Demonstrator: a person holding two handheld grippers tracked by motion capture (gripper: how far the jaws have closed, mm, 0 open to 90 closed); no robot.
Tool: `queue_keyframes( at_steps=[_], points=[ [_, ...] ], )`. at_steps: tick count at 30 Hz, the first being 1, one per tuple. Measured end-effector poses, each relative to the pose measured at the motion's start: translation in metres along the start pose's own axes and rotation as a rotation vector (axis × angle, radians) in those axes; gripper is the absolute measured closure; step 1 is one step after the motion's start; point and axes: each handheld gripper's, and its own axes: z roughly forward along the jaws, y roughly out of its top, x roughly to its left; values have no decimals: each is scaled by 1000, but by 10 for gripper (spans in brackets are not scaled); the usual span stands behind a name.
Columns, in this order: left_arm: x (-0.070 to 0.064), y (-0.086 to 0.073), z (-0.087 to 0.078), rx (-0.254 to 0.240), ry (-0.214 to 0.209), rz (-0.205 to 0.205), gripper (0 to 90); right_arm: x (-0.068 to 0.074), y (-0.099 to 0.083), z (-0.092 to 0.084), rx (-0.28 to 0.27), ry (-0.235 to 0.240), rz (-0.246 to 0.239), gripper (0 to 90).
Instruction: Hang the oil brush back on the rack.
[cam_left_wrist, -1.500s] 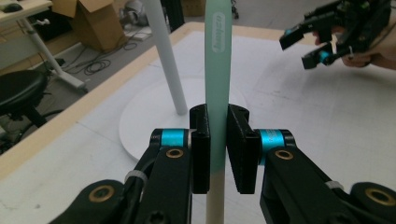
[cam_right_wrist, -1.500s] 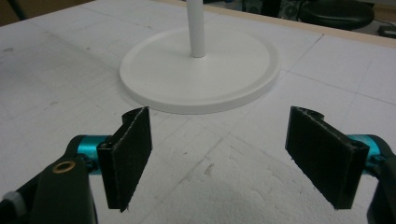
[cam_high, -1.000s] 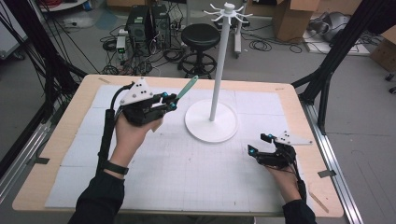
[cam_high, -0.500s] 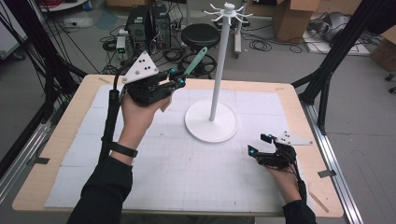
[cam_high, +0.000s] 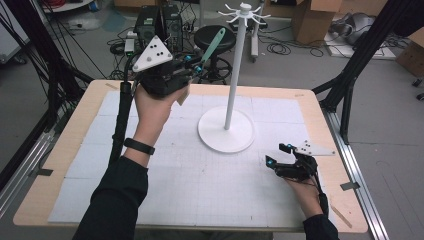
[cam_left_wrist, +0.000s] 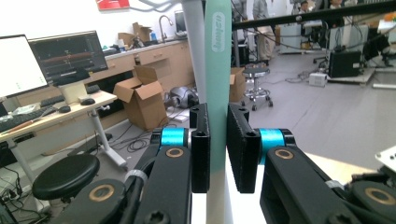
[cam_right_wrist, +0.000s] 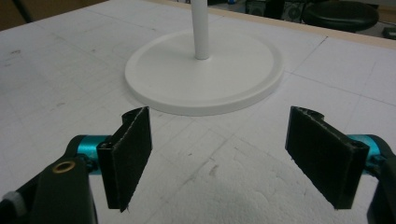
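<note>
Mint-green plastic is what the left hand-held gripper (cam_high: 197, 64) has its jaws clamped on: a long, flat utensil handle (cam_high: 214, 42) pinched across its width, as the left gripper view shows, with the strip (cam_left_wrist: 217, 93) running straight up between the two black pads. In the high view that handle slants up and to the right from the jaws, its long axis aimed toward the top of the white stand (cam_high: 235, 70). The slot near the handle's free end looks like the part meant for hanging, and the ring of hooks (cam_high: 243, 11) sits higher and further right than that end, so the coming move seems to depend on raising the tip and carrying it rightward to one prong. The left hand is plainly the nearer one to the hooks.

The right hand-held gripper (cam_high: 280, 155) rests low on the counter (cam_high: 310, 107) near the stand's round base (cam_high: 226, 135), jaws spread wide with nothing between them, seen clearly in the right gripper view (cam_right_wrist: 229, 158).

Count: one green utensil, one stand with one pole and one base, two hand-held grippers. The hooks are too small to number surely.
</note>
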Motion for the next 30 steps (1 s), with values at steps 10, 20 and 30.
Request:
queue_keyframes(
  at_steps=[10, 20, 30],
  points=[
    [3, 9, 9, -13, 25, 8, 803, 0, 0, 0, 3, 3, 2, 222],
    [4, 7, 16, -2, 49, 10, 803, 1, 0, -1, 4, 5, 4, 222],
    [4, 9, 23, 4, 62, 22, 803, 0, -1, -2, 6, 5, 1, 222]
  ],
)
